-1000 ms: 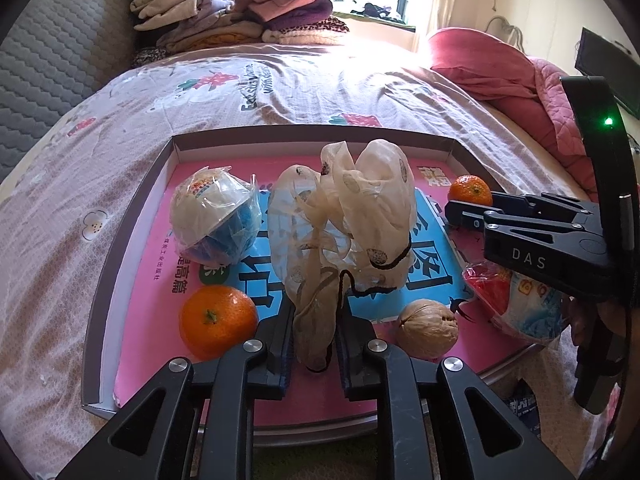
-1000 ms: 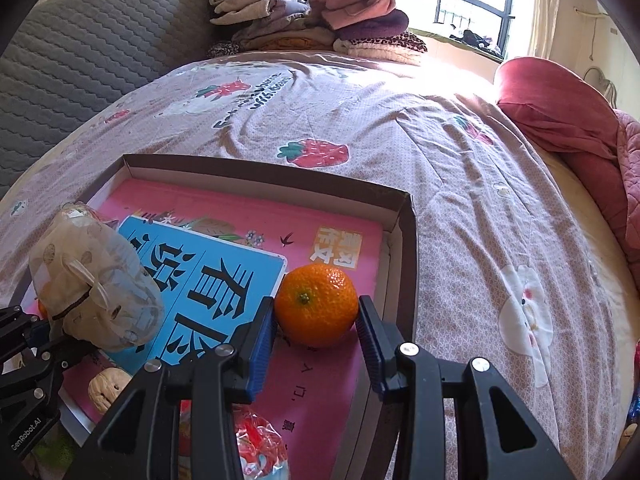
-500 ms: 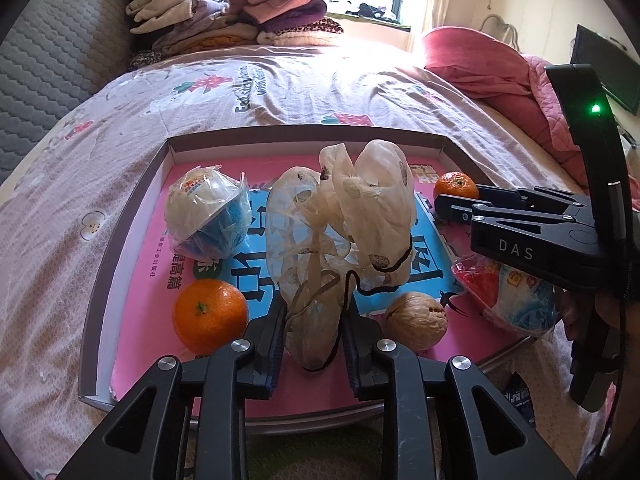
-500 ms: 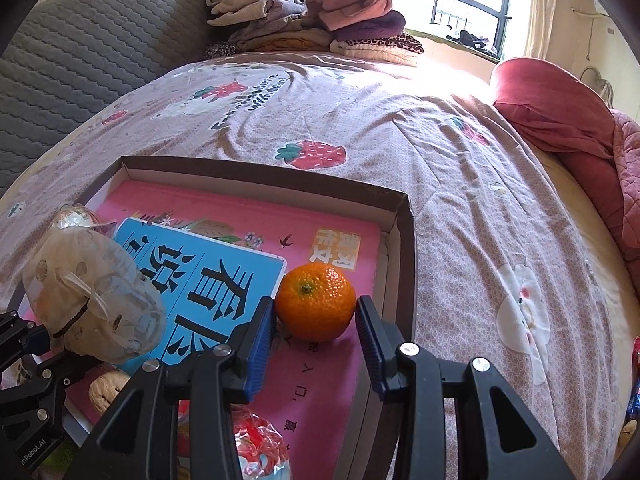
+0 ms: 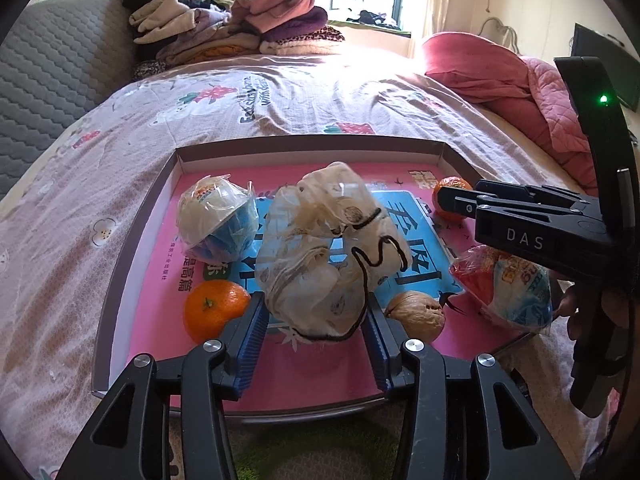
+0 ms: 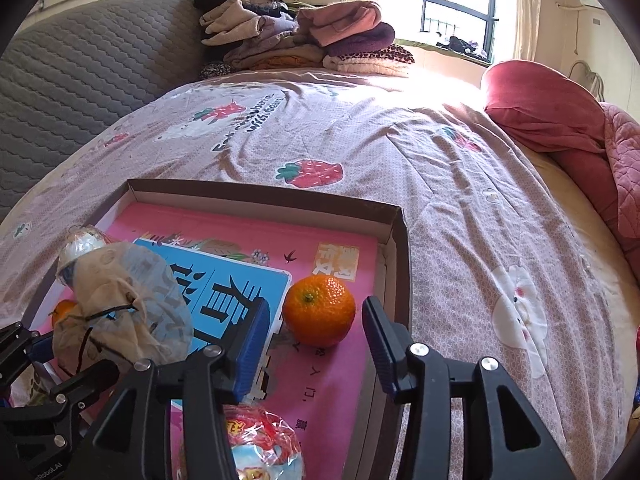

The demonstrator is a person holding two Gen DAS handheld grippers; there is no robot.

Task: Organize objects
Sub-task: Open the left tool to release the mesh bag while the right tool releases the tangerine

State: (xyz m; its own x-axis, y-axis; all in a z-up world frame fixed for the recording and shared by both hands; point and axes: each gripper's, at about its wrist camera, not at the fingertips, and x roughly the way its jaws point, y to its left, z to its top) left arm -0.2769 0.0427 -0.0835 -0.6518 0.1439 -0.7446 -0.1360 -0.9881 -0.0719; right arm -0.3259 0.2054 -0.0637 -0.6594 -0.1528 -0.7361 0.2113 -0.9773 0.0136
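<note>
While its jaws are opening, the left gripper [image 5: 314, 340] has the crumpled beige plastic bag [image 5: 328, 256] between its blue pads, the bag's bottom resting on the pink tray floor and the pads standing just clear of it. That bag sits at the centre of the shallow cardboard tray [image 5: 132, 240] on the bed [image 5: 280, 100]; a wrapped ball [image 5: 216, 220] lies at ten o'clock from it, one tangerine [image 5: 214, 312] at eight o'clock, a walnut [image 5: 416, 314] at four o'clock. Opening too, the right gripper [image 6: 316, 350] has the second tangerine [image 6: 319, 310] in the gap, neither pad touching it, near the tray's right wall. A red-and-blue wrapped packet [image 6: 264, 444] lies at six o'clock below it.
</note>
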